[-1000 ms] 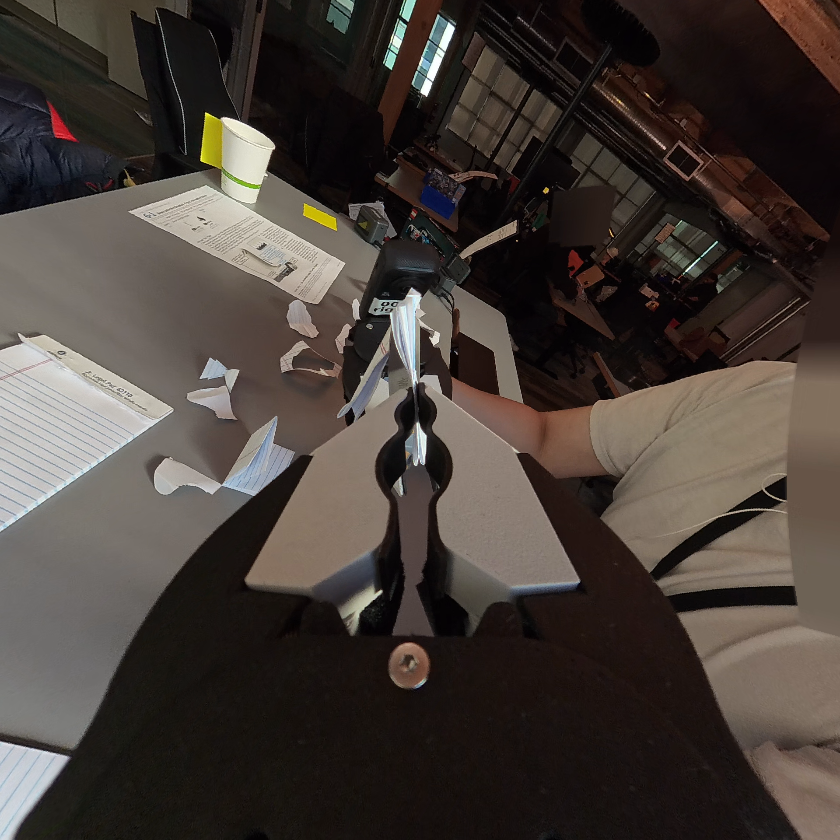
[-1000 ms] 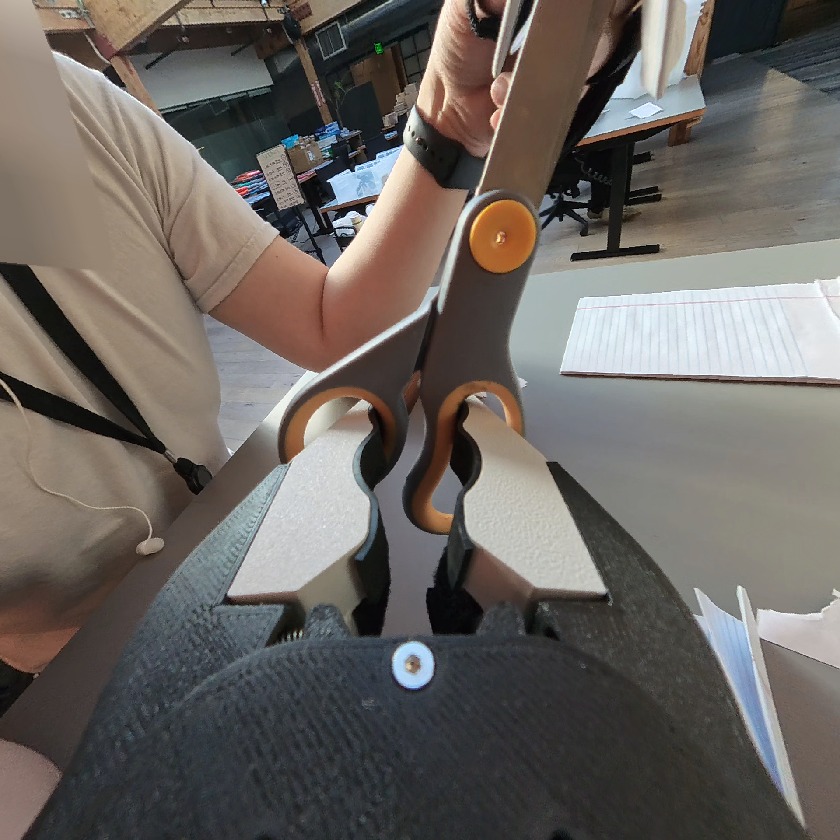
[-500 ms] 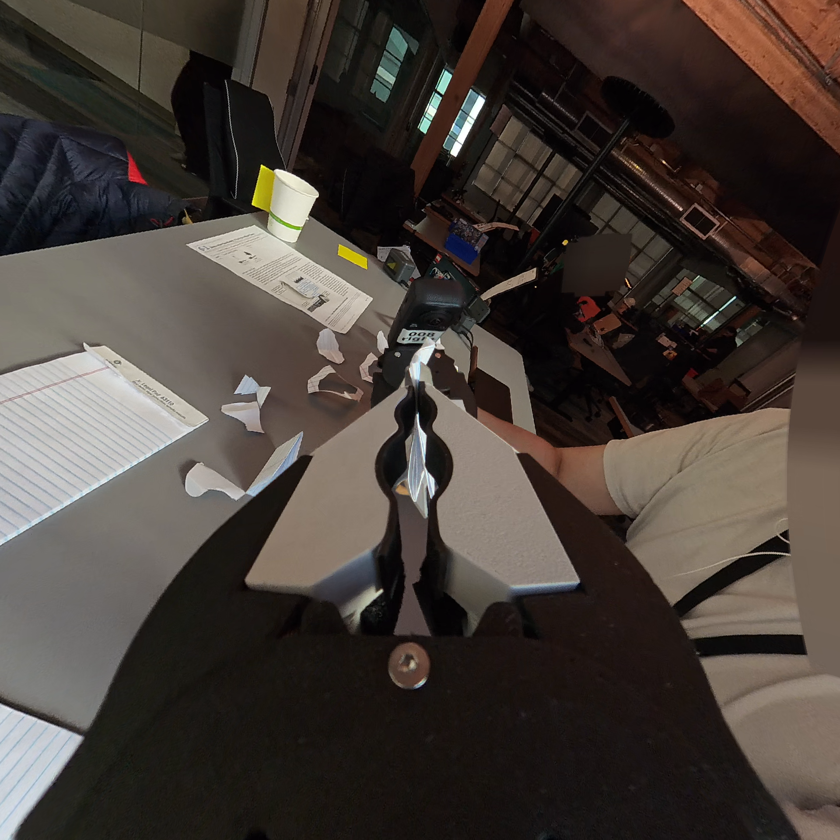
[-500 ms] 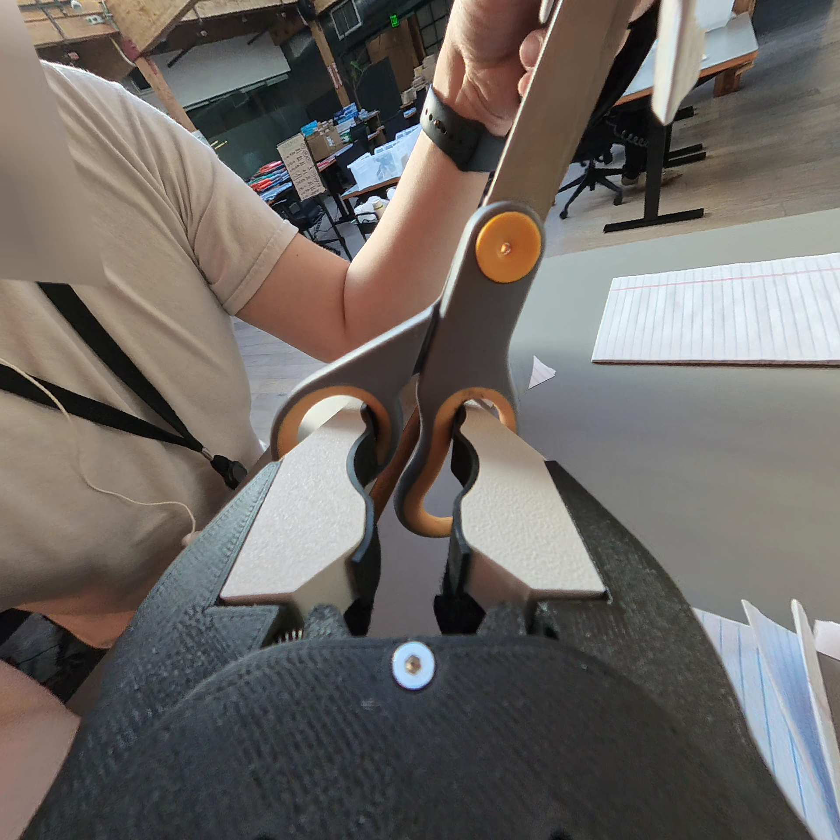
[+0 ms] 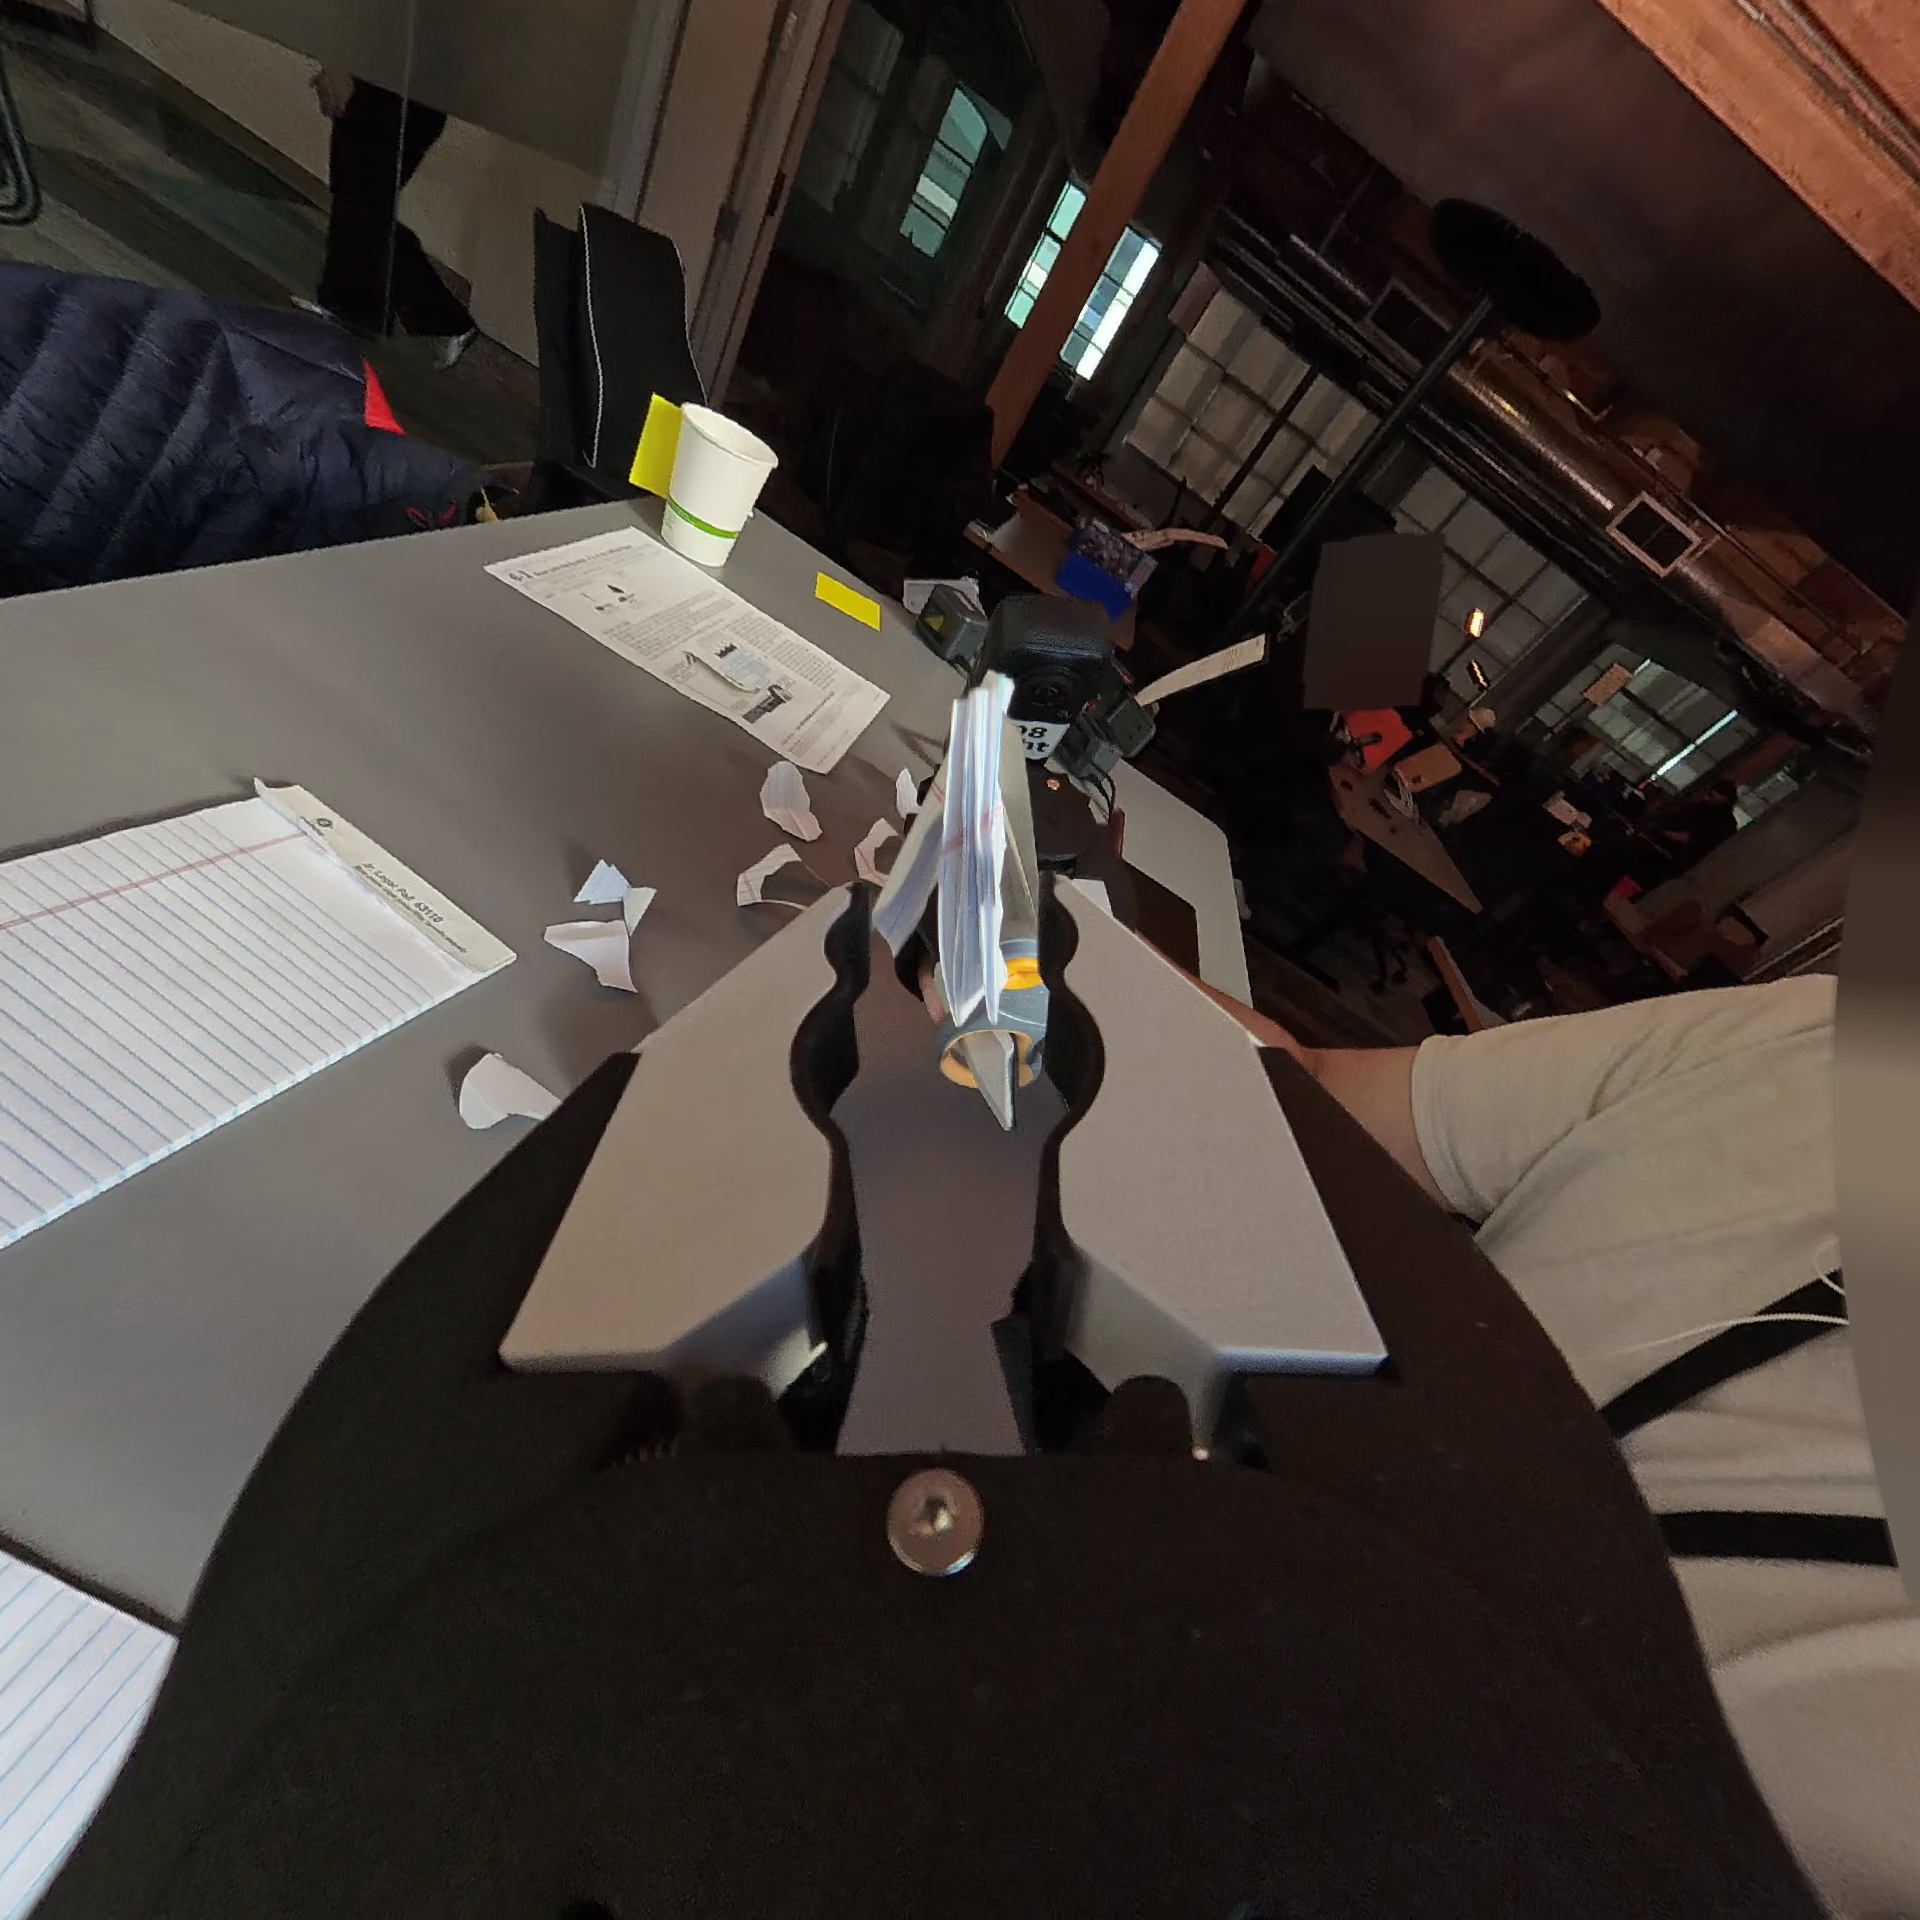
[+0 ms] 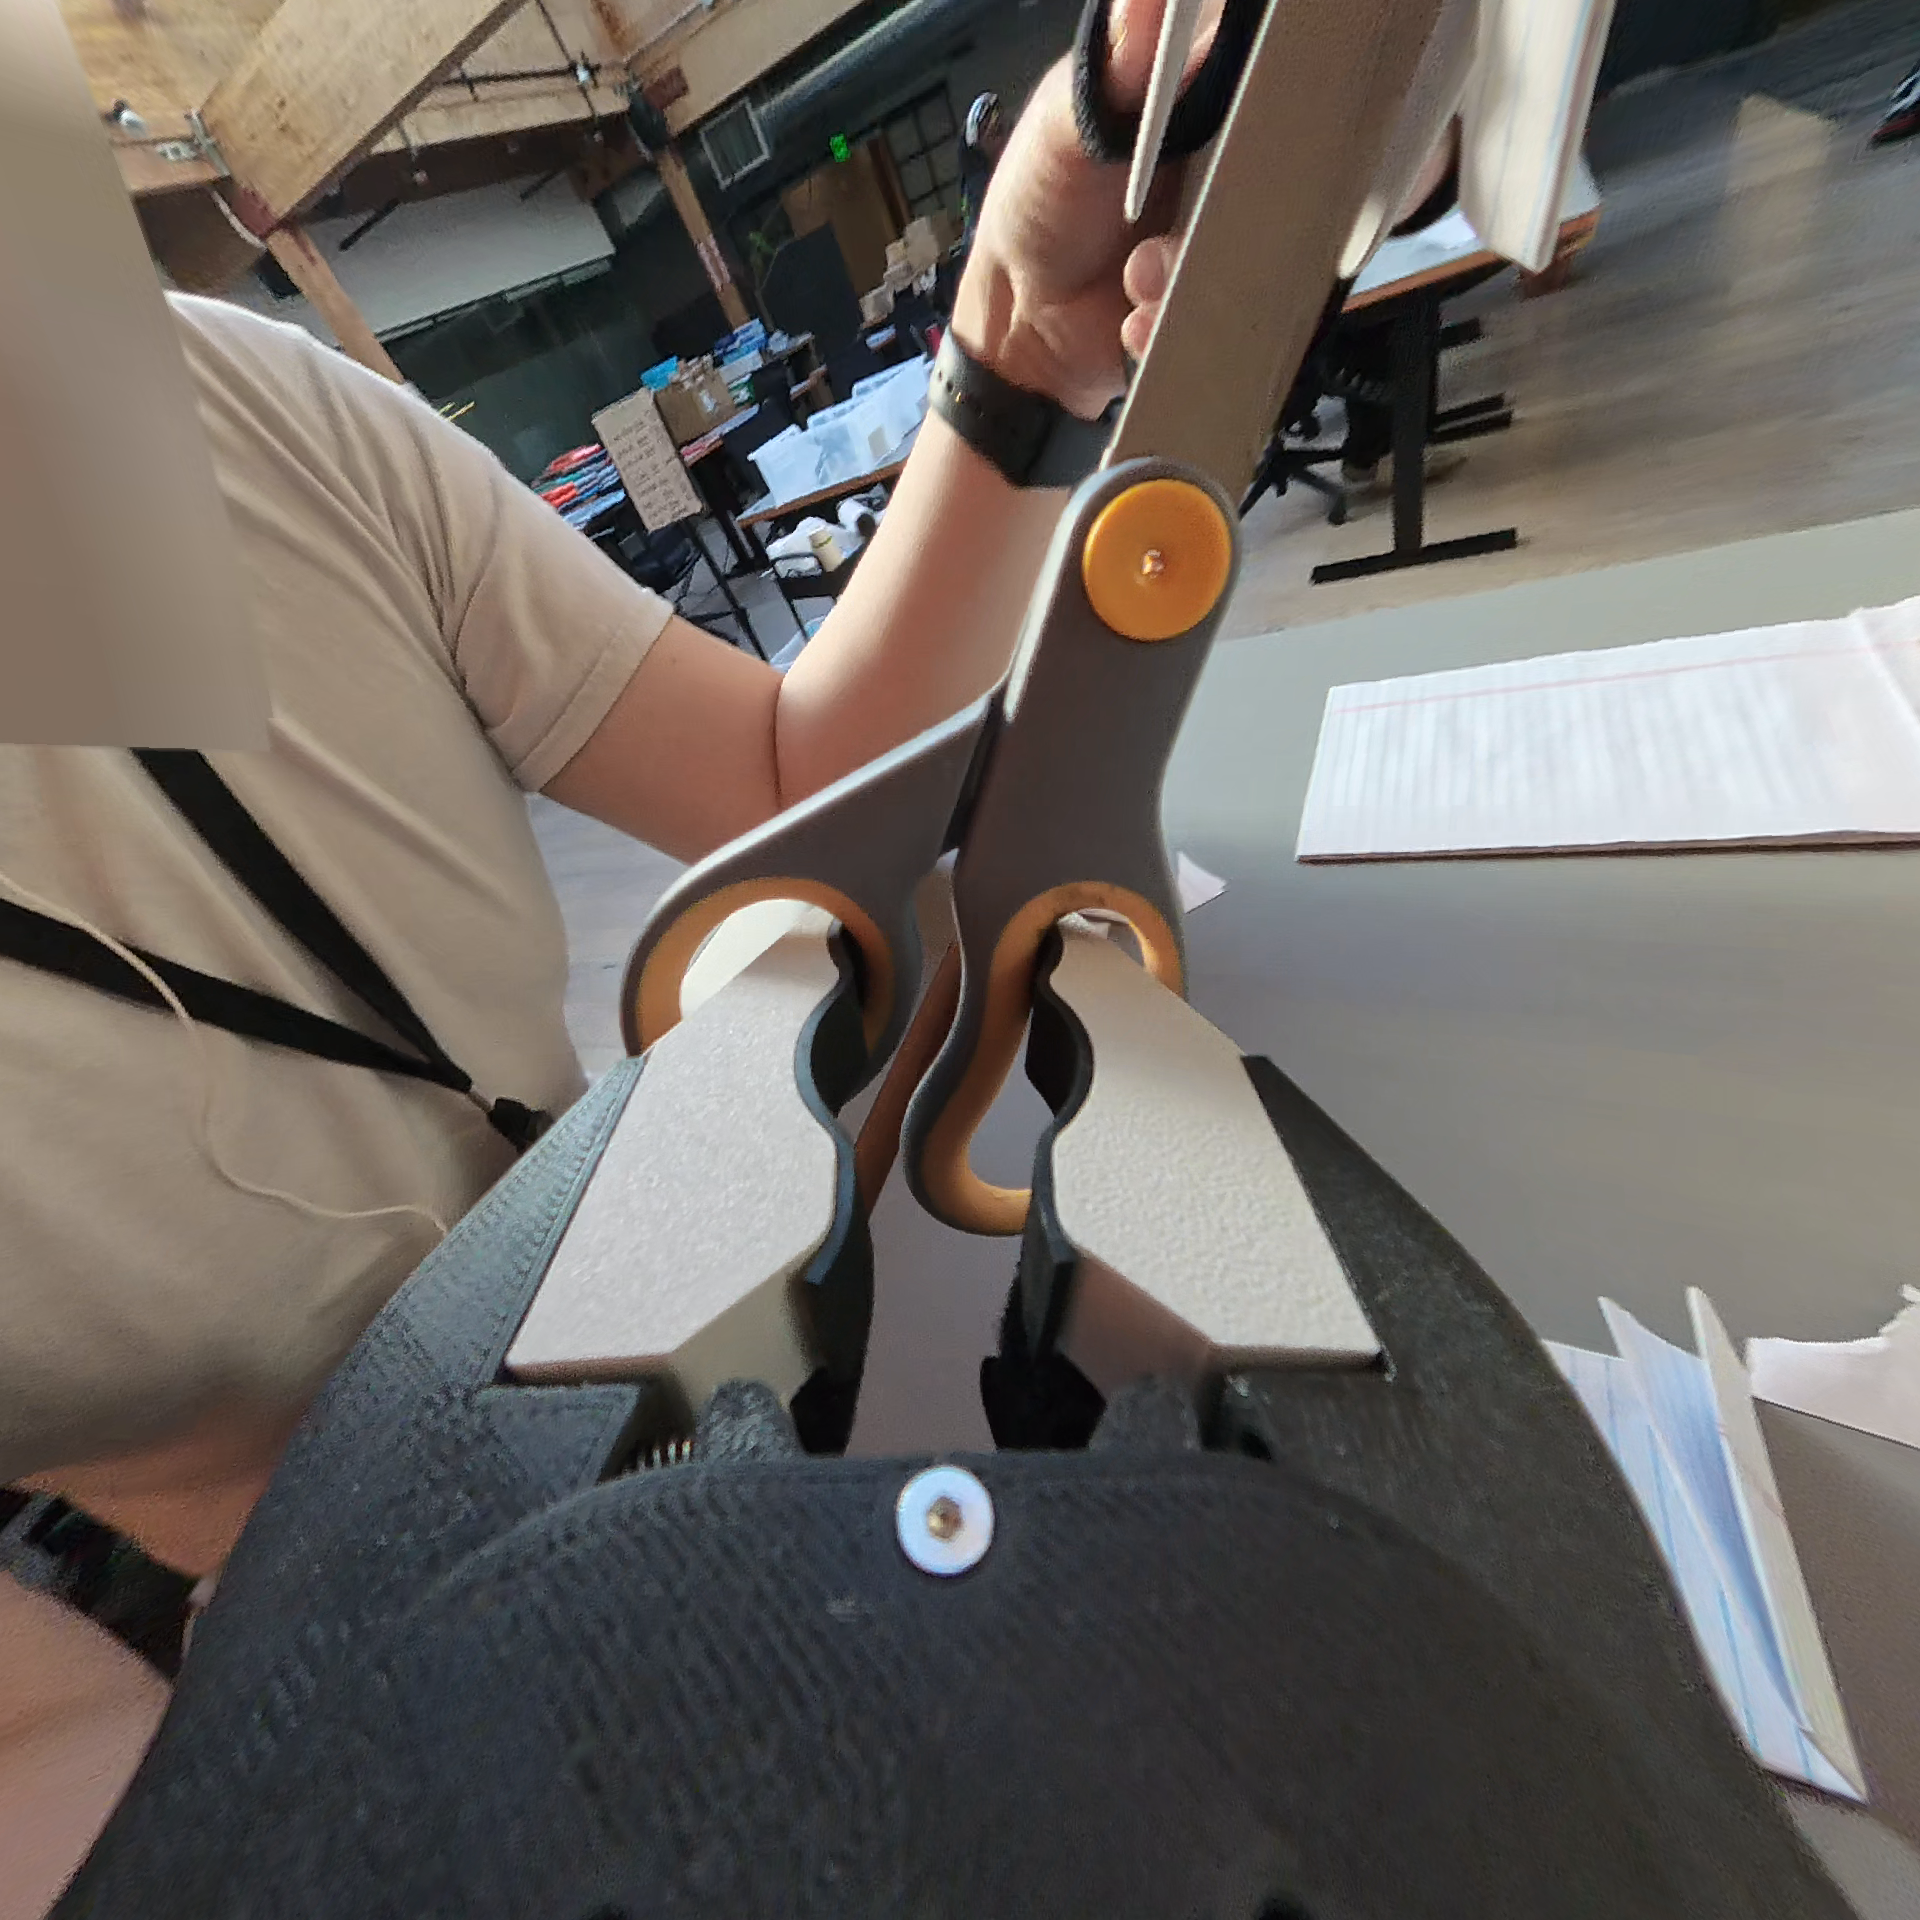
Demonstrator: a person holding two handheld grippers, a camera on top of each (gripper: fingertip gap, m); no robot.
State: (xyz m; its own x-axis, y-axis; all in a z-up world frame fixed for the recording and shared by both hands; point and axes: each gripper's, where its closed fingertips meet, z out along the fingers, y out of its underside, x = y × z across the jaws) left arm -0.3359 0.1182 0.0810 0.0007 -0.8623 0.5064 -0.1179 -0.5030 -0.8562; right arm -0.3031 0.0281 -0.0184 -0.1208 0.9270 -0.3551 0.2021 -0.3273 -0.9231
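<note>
Scissors [image 5: 992,1039] and folded paper [image 5: 971,852] block the open jaws ahead; paper scraps [image 5: 603,930] dot the surface [image 5: 312,675] leftward.

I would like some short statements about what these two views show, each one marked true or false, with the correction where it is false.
1. The left gripper has its jaws open. True.
2. The white paper cup with a green band lies tipped over on the grey table. False: it stands upright.
3. The right gripper has its fingers through the loops of the grey scissors with orange lining. True.
4. The white lined notepad is gripped by the right gripper. False: it lies flat on the table.
5. Small white paper scraps lie on the table. True.
</note>
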